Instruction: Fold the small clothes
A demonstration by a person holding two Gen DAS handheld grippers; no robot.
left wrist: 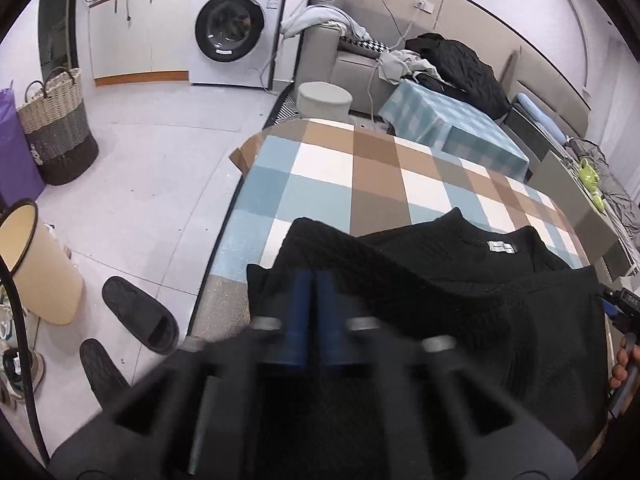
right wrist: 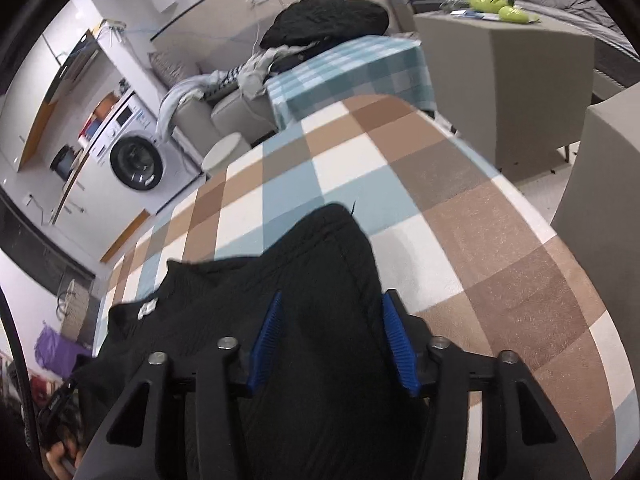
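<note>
**Black knit top on the checked table, both grippers over it**

Left wrist view: the left gripper (left wrist: 313, 280) has its blue fingers (left wrist: 299, 312) drawn together above the near left corner of the black knit top (left wrist: 460, 280); whether any cloth is caught between them cannot be told. The top lies on the near part of the checked tablecloth (left wrist: 360, 168), its white label (left wrist: 500, 247) facing up. Right wrist view: the right gripper (right wrist: 331, 300) stands partly open, a raised fold of the top between its blue pads (right wrist: 267, 340). A washing machine (left wrist: 236, 28) stands far left.
</note>
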